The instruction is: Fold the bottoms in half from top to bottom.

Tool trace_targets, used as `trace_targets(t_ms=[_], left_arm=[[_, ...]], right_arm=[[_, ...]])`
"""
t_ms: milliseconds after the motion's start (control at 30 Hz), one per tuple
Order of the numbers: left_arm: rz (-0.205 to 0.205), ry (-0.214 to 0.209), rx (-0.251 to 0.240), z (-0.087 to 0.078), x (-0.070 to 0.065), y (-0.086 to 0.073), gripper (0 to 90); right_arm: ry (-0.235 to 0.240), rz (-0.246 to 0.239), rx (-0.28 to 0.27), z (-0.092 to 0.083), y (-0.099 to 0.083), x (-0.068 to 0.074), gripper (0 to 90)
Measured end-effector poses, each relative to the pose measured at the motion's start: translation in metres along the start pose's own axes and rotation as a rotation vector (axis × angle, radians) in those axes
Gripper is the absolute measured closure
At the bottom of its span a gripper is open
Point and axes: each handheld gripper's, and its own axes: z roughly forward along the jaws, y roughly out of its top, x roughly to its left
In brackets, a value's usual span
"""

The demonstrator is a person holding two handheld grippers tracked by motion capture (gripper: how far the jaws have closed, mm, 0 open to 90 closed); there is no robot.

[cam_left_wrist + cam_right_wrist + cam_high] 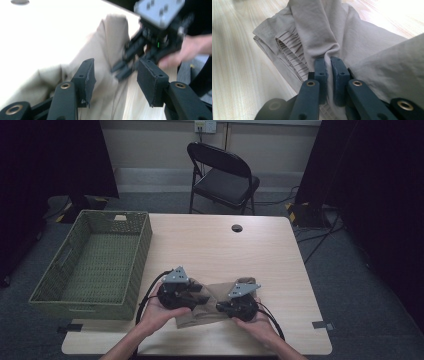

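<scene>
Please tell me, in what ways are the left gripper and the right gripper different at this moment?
The left gripper has its jaws standing apart with nothing pressed between its pads; the right gripper has its jaws pinched shut on a fold of the beige garment. In the high view, the left gripper sits beside the green basket, while the right gripper is farther from it. Both are over the garment on the wooden table.

The cloth [215, 307] is plain beige, with a finely pleated band showing in the right gripper view. The basket [130, 270] is woven olive green. The table [215, 245] is pale wood grain. The chair [225, 180] is black. Both grippers [197, 296] [220, 307] are black with grey plates.
</scene>
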Motion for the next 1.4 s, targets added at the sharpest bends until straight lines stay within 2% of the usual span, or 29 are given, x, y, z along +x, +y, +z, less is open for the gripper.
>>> trace_targets(t_ms=[67, 133, 233, 267, 367, 400, 467, 533, 567, 633, 700, 767, 833, 900, 933, 1000, 1067, 1133, 1200, 1233, 1300, 1400], left_arm=[[0.001, 0.032, -0.021, 0.001, 0.005, 0.010, 48.7], [-0.008, 0.030, -0.034, 0.003, 0.012, 0.019, 50.1], [-0.025, 0.052, -0.039, 0.009, 0.026, 0.027, 52.6], [-0.026, 0.073, -0.007, 0.015, 0.032, 0.026, 54.3], [-0.038, 0.130, 0.044, 0.027, 0.039, 0.019, 56.3], [-0.050, 0.138, 0.085, 0.033, 0.039, 0.013, 57.6], [-0.038, 0.104, 0.113, 0.035, 0.039, 0.006, 58.1], [-0.023, 0.100, 0.148, 0.036, 0.034, -0.001, 58.2], [-0.023, 0.100, 0.148, 0.036, 0.034, -0.001, 58.2], [-0.010, 0.106, 0.178, 0.034, 0.030, -0.011, 58.1], [-0.019, 0.096, 0.176, 0.030, 0.030, -0.018, 57.3], [-0.016, 0.110, 0.191, 0.028, 0.029, -0.025, 57.2], [-0.019, 0.094, 0.212, 0.028, 0.028, -0.034, 55.3], [-0.003, 0.090, 0.206, 0.028, 0.025, -0.040, 53.7], [-0.008, 0.085, 0.205, 0.027, 0.024, -0.041, 52.0], [-0.013, 0.071, 0.205, 0.026, 0.024, -0.042, 47.7], [-0.014, 0.064, 0.203, 0.026, 0.025, -0.046, 45.2], [0.001, 0.071, 0.208, 0.029, 0.024, -0.048, 45.2], [0.017, 0.075, 0.215, 0.030, 0.022, -0.049, 43.5], [0.018, 0.074, 0.212, 0.030, 0.022, -0.050, 42.7], [0.022, 0.070, 0.207, 0.031, 0.022, -0.053, 41.7], [0.034, 0.071, 0.203, 0.030, 0.021, -0.057, 40.4]], right_arm=[[0.002, 0.000, -0.002, 0.000, 0.000, 0.000, 84.0], [0.001, -0.004, 0.000, 0.000, 0.000, 0.000, 84.0], [0.002, -0.007, 0.000, 0.000, 0.000, 0.000, 84.0], [0.003, -0.006, 0.000, 0.000, 0.000, 0.000, 84.0], [0.004, -0.008, -0.001, 0.000, 0.000, 0.000, 83.7], [0.004, -0.007, -0.001, 0.000, 0.000, 0.000, 83.7], [0.007, -0.010, -0.001, 0.000, 0.000, -0.001, 83.6], [0.011, -0.006, -0.002, 0.000, 0.000, -0.001, 83.5], [0.011, -0.006, -0.002, 0.000, 0.000, -0.001, 83.5], [0.010, -0.007, -0.003, 0.000, 0.000, -0.001, 83.2], [0.007, -0.014, 0.003, 0.000, 0.001, 0.000, 80.6], [0.008, -0.023, 0.007, 0.000, 0.002, 0.002, 76.0], [0.014, -0.025, 0.011, 0.000, 0.002, 0.003, 72.4], [0.026, -0.036, 0.018, -0.001, 0.004, 0.005, 64.9], [0.029, -0.037, 0.018, -0.002, 0.005, 0.006, 62.2], [0.031, -0.016, -0.002, -0.005, 0.008, 0.008, 56.3], [0.039, 0.008, -0.049, -0.010, 0.012, 0.009, 56.0], [0.058, 0.033, -0.112, -0.016, 0.019, 0.008, 59.4], [0.031, 0.038, -0.138, -0.019, 0.026, 0.008, 67.6], [0.016, 0.037, -0.143, -0.018, 0.029, 0.007, 68.9], [-0.014, 0.042, -0.118, -0.011, 0.030, 0.007, 70.2], [-0.038, 0.009, -0.046, 0.001, 0.024, 0.011, 65.9]])
